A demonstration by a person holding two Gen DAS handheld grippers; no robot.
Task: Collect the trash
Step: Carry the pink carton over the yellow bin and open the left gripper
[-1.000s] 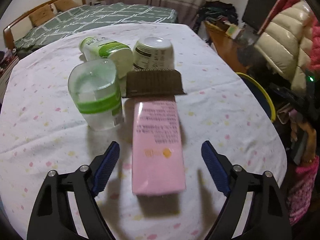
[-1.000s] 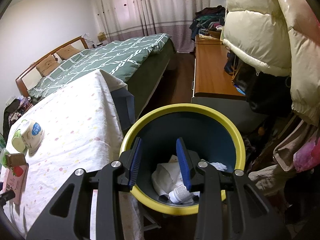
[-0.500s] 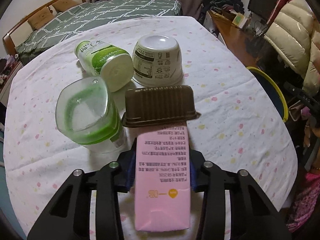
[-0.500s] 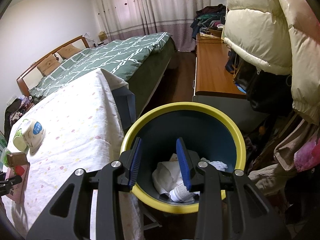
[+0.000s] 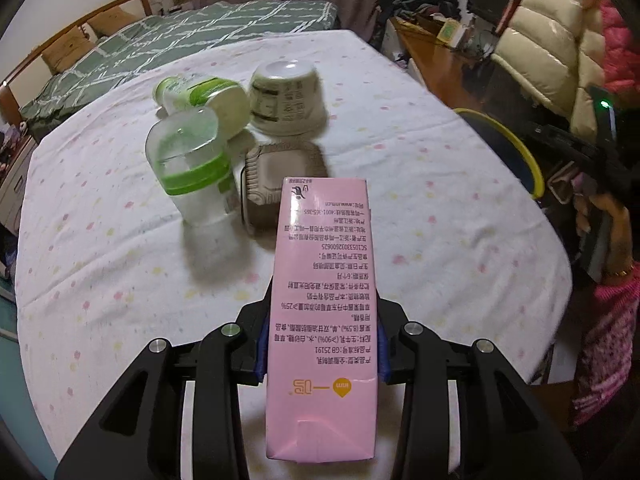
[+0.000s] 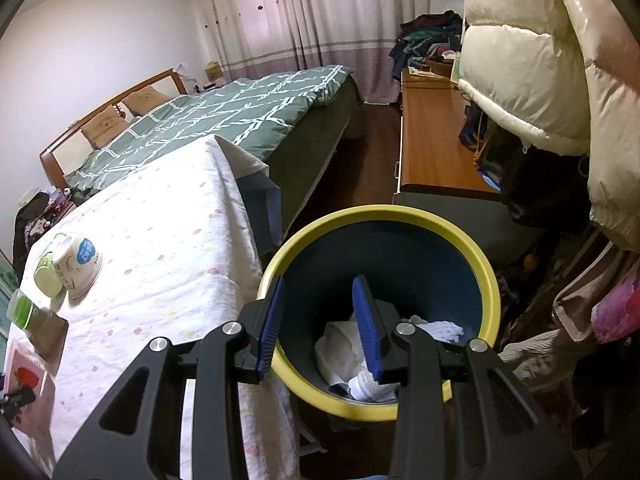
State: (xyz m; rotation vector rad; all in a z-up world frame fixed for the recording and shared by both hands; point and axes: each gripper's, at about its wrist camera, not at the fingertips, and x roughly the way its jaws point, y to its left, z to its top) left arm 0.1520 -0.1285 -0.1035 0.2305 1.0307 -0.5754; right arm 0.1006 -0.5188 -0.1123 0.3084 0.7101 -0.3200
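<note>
Pink milk carton (image 5: 322,320), printed with small dark text, is clamped between the blue pads of the left gripper (image 5: 322,346), which squeeze its two long sides near the lower half. The carton points forward, away from the camera, and appears lifted above the table (image 5: 100,280), which wears a white cloth dotted with pink and yellow spots. Just beyond the carton's far end sits a brown ridged plastic tray (image 5: 280,184). To the left of that tray stands a clear bottle with a green band (image 5: 190,172), and behind it lies a white and green bottle on its side (image 5: 204,100), touching or nearly touching an upturned white paper bowl (image 5: 286,100). At the table's right edge a sliver of the bin's yellow rim shows. In the right wrist view, the right gripper (image 6: 318,330) hovers over a dark blue trash bin with a yellow rim (image 6: 486,276), its blue pads parted with nothing between them. Crumpled white tissue (image 6: 340,350) and a small white bottle (image 6: 366,386) lie at the bottom of the bin. The bin stands just beside the table's corner. Farther back are a bed with a green checked duvet (image 6: 240,116), a wooden desk (image 6: 432,148), and a cream puffer jacket (image 6: 520,52) hanging at the right.
</note>
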